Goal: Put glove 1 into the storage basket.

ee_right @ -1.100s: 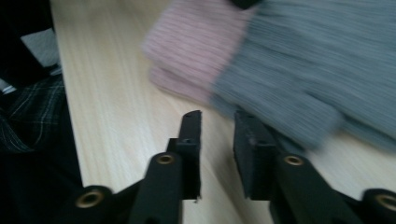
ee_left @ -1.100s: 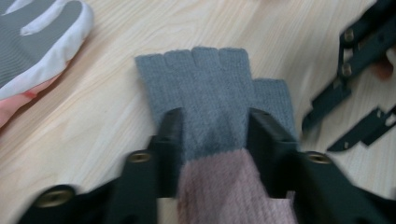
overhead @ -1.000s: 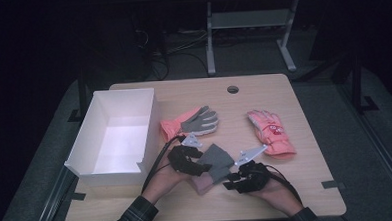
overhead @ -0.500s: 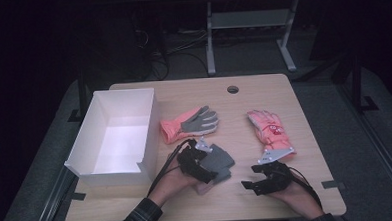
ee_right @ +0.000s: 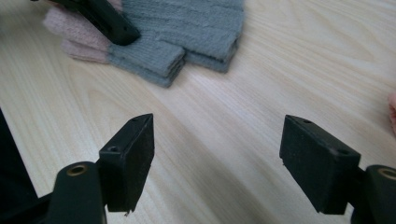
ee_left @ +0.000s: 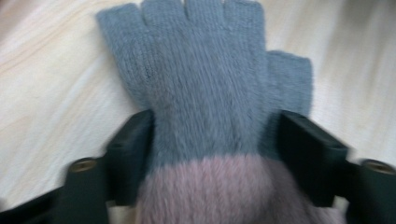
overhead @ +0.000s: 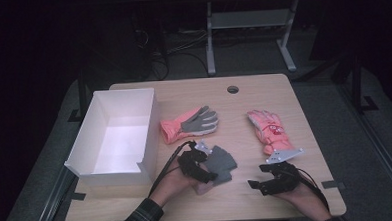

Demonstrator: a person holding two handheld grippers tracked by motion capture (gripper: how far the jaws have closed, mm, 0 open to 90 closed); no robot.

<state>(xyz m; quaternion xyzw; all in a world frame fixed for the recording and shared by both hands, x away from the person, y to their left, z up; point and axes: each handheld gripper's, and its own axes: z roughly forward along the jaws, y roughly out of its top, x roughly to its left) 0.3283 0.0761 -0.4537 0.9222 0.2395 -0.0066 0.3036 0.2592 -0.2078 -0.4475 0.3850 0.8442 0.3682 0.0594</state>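
A grey fingerless glove with a pink cuff point(overhead: 221, 162) lies flat on the wooden table near its front edge, seemingly a stacked pair in the right gripper view point(ee_right: 187, 32). My left gripper point(overhead: 211, 174) is open and straddles it: in the left gripper view the glove point(ee_left: 205, 93) fills the gap between the jaws of my left gripper point(ee_left: 215, 130), at the line where grey meets pink. My right gripper point(overhead: 259, 179) stands open to the right of the glove, apart from it, with bare wood between the jaws of that gripper point(ee_right: 217, 135).
An open white box point(overhead: 147, 127) stands at the table's left. A salmon glove with a grey palm point(overhead: 189, 123) lies beside it, and a pink glove point(overhead: 267, 130) lies right of centre. A cable hole point(overhead: 232, 89) sits near the far edge.
My right gripper has pulled back to the right, away from the grey glove. The left gripper stays over the glove, which has shifted slightly.
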